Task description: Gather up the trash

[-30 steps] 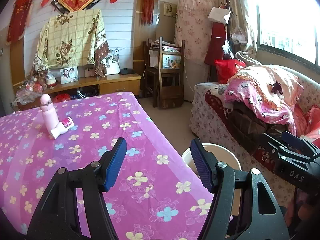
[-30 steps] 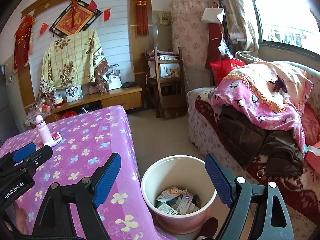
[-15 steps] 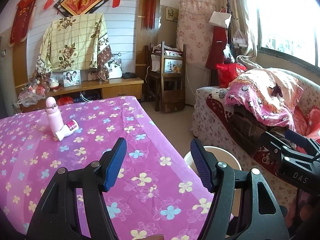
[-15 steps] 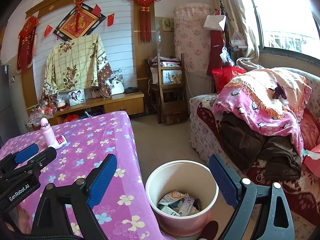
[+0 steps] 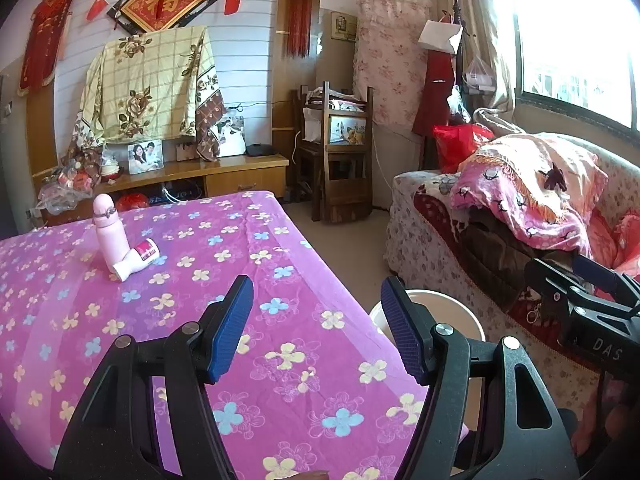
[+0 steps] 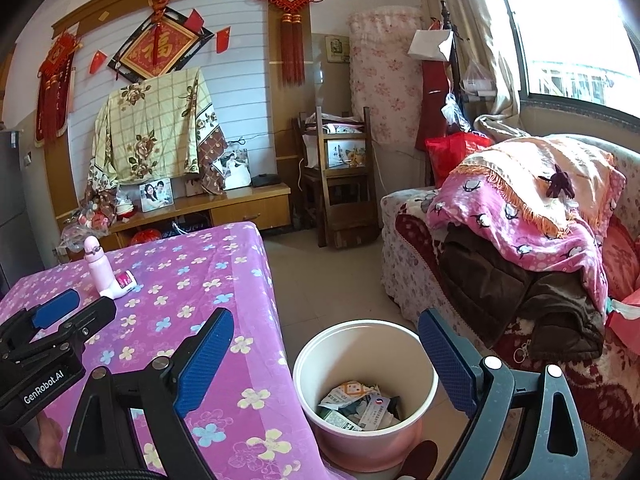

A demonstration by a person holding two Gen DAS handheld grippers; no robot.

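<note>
A pink and white trash bin [image 6: 362, 436] stands on the floor by the table's right edge, with paper wrappers [image 6: 356, 404] inside; its rim also shows in the left wrist view [image 5: 472, 320]. My right gripper [image 6: 326, 364] is open and empty above the bin. My left gripper [image 5: 316, 330] is open and empty over the table's purple floral cloth [image 5: 160, 320]. A pink bottle [image 5: 109, 232] stands far left on the table, with a small white and pink bottle [image 5: 138, 259] lying against it.
A sofa [image 6: 500, 280] piled with blankets and clothes runs along the right. A wooden chair [image 6: 340, 184] and a low cabinet [image 6: 224, 208] with photos stand at the back. Bare floor [image 6: 320, 280] lies between table and sofa.
Both grippers have pulled back and tilted upward a little, so the table and bin sit lower in view. Both stay open and empty.
</note>
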